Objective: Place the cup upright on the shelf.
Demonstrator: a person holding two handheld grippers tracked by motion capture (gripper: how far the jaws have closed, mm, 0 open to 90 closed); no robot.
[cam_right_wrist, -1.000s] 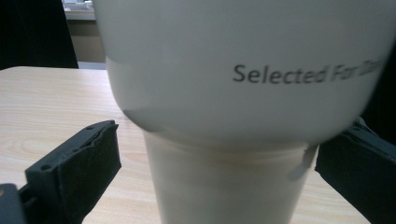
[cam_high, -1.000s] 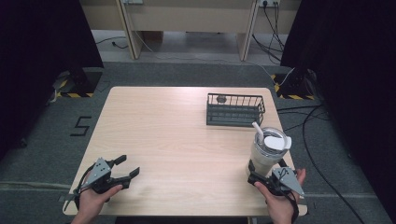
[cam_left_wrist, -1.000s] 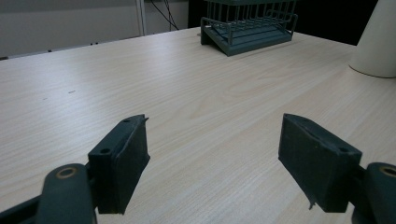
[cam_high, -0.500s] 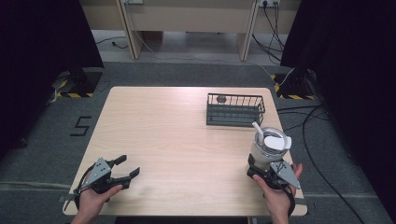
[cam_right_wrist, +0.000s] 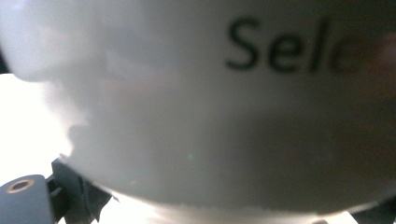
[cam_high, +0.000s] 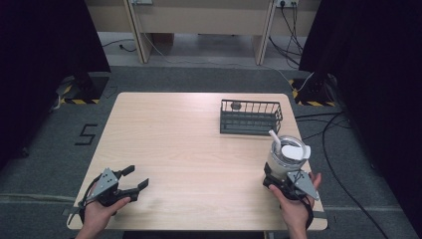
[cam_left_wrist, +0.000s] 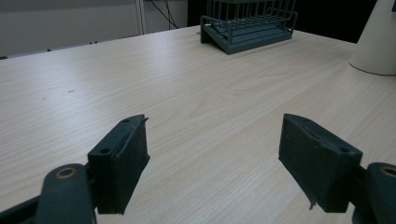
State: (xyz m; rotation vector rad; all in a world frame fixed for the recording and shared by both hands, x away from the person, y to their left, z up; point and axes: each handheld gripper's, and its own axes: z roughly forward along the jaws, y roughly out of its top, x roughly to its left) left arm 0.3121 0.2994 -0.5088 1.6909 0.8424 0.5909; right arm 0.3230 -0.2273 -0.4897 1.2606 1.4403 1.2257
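A white lidded tumbler (cam_high: 287, 155) with a straw stands near the table's right front corner. My right gripper (cam_high: 281, 179) is at its base, open, with a jaw on each side of the cup. In the right gripper view the tumbler's wall (cam_right_wrist: 196, 107), with dark lettering, is right up against the camera, and the right gripper (cam_right_wrist: 224, 207) has its jaws spread wide at the bottom corners. My left gripper (cam_high: 138, 177) rests open and empty at the table's left front. The left gripper (cam_left_wrist: 215, 140) points across bare wood toward the tumbler (cam_left_wrist: 379, 42).
A dark wire basket (cam_high: 251, 117) sits at the back right of the wooden table (cam_high: 189, 139), just beyond the tumbler, and holds a small round grey object (cam_high: 236, 105). The basket (cam_left_wrist: 250, 23) lies far ahead of the left gripper. Cables trail on the floor at right.
My right gripper has slid forward to the tumbler's base, so its jaws now flank the cup. The tumbler and the left gripper have stayed put.
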